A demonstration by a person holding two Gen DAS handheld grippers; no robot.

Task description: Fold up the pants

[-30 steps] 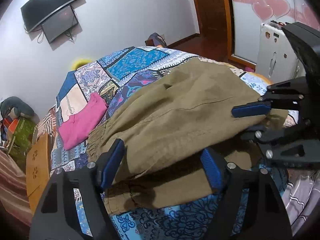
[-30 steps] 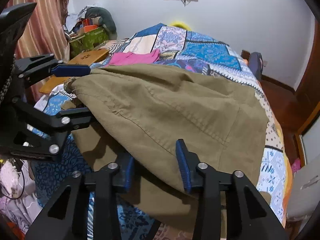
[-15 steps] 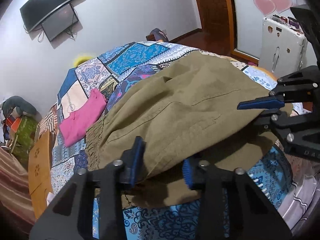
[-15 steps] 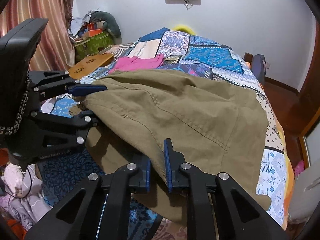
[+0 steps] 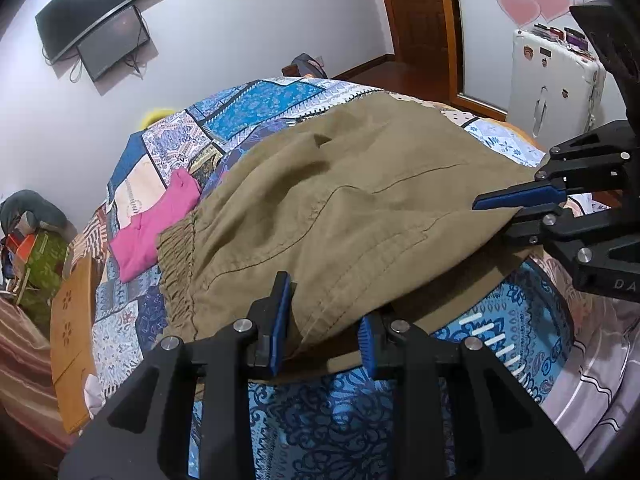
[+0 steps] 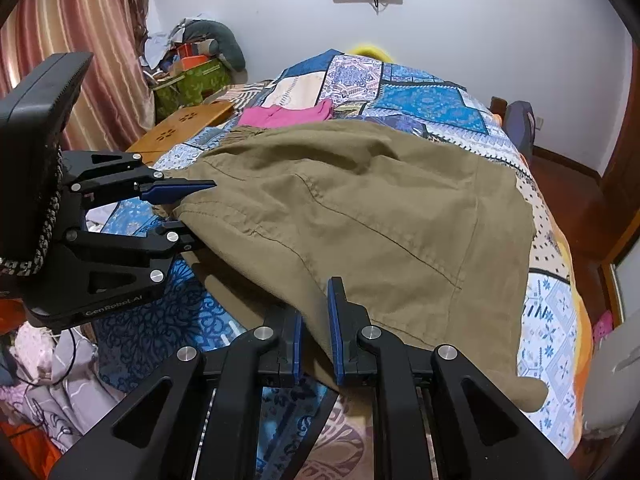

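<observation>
Olive-brown pants lie folded over on the patchwork bedspread; they also show in the right wrist view. My left gripper is closed around the near folded edge by the elastic waistband, with a gap still between its pads. My right gripper is shut on the pants' near edge further right. Each gripper shows in the other's view, the right one and the left one, with cloth between its fingers.
A folded pink garment lies on the bed beyond the waistband. A wooden lap tray sits at the bed's left edge. A white suitcase stands right. Cluttered boxes and a curtain are left.
Both grippers closed from wide open onto the pants' near edge. They drew the cloth slightly toward the near side of the bed.
</observation>
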